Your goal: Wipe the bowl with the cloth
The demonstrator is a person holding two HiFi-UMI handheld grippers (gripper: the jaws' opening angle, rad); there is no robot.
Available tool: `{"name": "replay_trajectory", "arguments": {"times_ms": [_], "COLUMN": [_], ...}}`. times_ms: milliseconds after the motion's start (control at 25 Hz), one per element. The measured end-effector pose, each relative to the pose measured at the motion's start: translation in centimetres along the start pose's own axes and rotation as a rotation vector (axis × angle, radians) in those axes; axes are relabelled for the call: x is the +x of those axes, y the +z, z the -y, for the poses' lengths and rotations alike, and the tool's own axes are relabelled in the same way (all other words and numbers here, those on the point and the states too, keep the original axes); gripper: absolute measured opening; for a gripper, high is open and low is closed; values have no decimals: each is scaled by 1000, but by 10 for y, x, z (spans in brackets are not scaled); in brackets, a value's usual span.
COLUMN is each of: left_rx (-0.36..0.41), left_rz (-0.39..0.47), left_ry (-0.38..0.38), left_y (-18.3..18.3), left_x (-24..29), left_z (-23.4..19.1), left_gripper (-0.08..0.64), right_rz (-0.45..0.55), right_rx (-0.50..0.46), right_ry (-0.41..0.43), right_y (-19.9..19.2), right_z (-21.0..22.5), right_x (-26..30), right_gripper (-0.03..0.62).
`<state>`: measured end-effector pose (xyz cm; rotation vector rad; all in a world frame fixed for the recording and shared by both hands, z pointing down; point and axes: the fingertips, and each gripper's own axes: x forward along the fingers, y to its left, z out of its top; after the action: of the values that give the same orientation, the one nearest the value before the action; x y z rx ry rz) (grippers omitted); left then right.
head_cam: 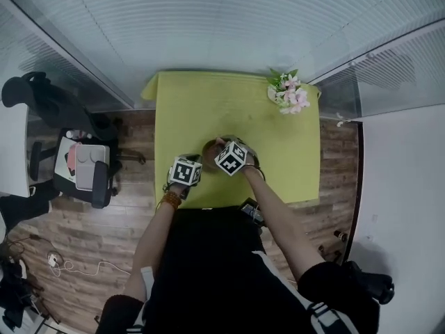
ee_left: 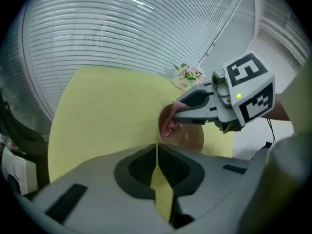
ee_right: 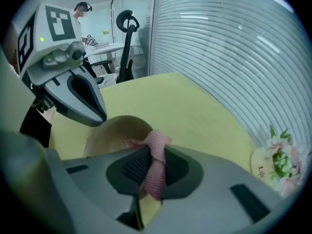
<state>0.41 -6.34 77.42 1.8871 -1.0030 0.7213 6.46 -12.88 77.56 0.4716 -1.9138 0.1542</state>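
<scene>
Yellow-green tabletop (head_cam: 208, 103) carries brown bowl (ee_right: 112, 133). Our right gripper (ee_right: 152, 172) pinches pink cloth (ee_right: 157, 147) over bowl rim. Left gripper (ee_left: 157, 169) pressed together, empty, near bowl. We'd grip firmly, sweep inner wall, brace bowl with left.

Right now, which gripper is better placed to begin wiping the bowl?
Right. The right gripper is shut on the pink cloth, at the bowl; the left gripper is shut on nothing, just short of the bowl.
</scene>
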Motion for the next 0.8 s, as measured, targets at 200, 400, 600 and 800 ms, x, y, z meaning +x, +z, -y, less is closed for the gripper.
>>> {"name": "replay_trajectory", "arguments": {"times_ms": [200,400,600,800], "left_rx": [62,275,382,493], "left_rz": [173,328,464,483], "left_ry": [-40,15,41,60], "left_y": [35,94,136,149], "left_x": [-59,-138,-199,-219], "left_z": [8,22,45,69], "left_gripper": [15,40,46,147], "right_rz": [214,436,556,621], "right_rx": [-76,-231,-240,-254], "right_ry": [-147,-398,-521,-538], "right_y": [43,112,146,162], "right_z": [-5,10,22,15], "right_x": [-63,-156,-216,-247], "right_gripper": [35,35,38,38]}}
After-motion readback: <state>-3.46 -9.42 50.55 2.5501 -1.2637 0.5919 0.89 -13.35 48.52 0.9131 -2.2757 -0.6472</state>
